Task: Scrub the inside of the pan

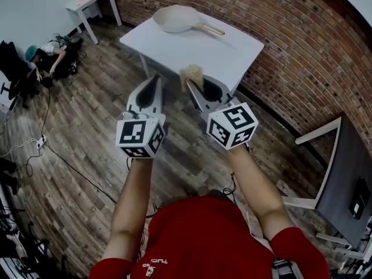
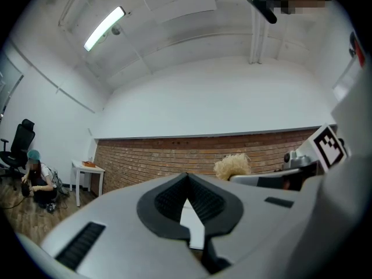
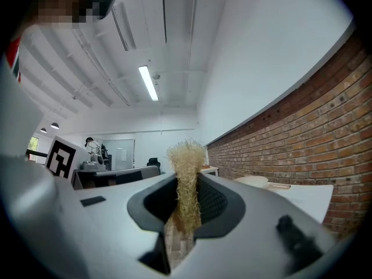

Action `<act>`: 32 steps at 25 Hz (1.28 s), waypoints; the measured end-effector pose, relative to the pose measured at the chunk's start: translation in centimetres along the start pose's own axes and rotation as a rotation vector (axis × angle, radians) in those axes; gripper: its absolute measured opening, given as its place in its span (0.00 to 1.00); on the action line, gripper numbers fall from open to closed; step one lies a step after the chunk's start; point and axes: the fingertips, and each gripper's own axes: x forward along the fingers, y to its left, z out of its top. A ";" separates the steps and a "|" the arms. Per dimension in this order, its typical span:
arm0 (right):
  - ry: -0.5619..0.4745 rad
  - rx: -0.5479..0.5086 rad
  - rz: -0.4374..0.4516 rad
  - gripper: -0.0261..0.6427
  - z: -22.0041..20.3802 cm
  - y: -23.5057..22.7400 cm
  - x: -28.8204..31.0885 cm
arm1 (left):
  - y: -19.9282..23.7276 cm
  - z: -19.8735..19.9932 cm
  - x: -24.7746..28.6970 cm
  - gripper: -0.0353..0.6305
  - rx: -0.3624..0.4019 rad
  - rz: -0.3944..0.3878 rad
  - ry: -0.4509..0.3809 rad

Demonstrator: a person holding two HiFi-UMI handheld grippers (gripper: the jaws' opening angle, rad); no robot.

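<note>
A cream pan (image 1: 176,17) with a wooden handle sits at the far side of the white table (image 1: 221,54); in the right gripper view the pan (image 3: 251,181) shows small at the right. My right gripper (image 1: 190,83) is shut on a tuft of straw-coloured scrubber (image 1: 192,74), which sticks up between its jaws (image 3: 187,185). The left gripper (image 1: 156,78) hangs beside it with its jaws together and nothing in them (image 2: 186,182). Both are held in the air short of the table's near edge. The scrubber (image 2: 232,166) also shows in the left gripper view.
A brick wall (image 1: 302,45) runs behind the table. A small white side table (image 1: 93,2) stands at the far left, and a person (image 1: 43,60) crouches on the wooden floor there. A dark table (image 1: 343,185) is at the right. Cables lie on the floor at left.
</note>
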 end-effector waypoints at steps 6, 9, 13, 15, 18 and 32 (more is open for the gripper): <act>0.005 -0.006 -0.030 0.17 -0.3 0.6 1.4 | 2.6 0.1 -0.1 0.07 -0.011 -0.008 -0.009; 0.016 -0.004 -0.041 0.17 -0.7 0.3 2.2 | 3.5 -0.2 0.2 0.07 -0.017 -0.008 -0.005; 0.018 -0.008 -0.042 0.17 -1.0 -0.3 3.9 | 5.0 -0.8 1.1 0.07 -0.020 -0.003 -0.002; 0.016 -0.018 -0.040 0.17 -1.0 -0.9 5.1 | 6.0 -1.0 1.9 0.07 -0.021 0.002 -0.002; 0.013 -0.023 -0.040 0.17 -1.2 -2.5 7.1 | 7.4 -1.5 3.9 0.07 -0.023 0.005 -0.002; 0.032 -0.039 -0.037 0.17 -1.9 -15.0 21.1 | 15.8 -3.9 20.2 0.07 0.015 0.031 0.022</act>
